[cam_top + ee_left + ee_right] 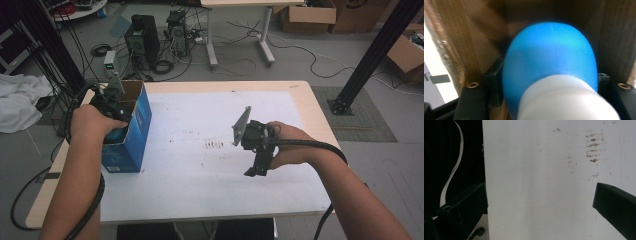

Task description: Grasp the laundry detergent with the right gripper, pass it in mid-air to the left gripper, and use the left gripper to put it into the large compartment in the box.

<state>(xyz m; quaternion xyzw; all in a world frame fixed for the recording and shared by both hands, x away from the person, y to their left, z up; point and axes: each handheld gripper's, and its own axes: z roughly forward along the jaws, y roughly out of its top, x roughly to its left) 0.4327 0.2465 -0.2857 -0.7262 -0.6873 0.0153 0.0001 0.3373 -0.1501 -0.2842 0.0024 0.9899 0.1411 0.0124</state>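
Observation:
My left gripper (114, 112) reaches down into the open top of a blue cardboard box (136, 131) at the table's left edge. In the left gripper view a rounded blue object with a white end (551, 67) sits between the two black jaws, whose pads (495, 82) lie against its sides, with the box's brown inner walls close around it. My right gripper (257, 167) hangs over the white sheet (536, 157) right of centre, pointing down and toward the person. Its jaws are open and hold nothing.
A white sheet (210, 150) with brown smudges (215, 145) covers most of the wooden table (310, 100). Beyond the far edge, the floor holds computer towers (142, 37), cables and cardboard boxes (307, 15). A black post (370, 55) stands at the right.

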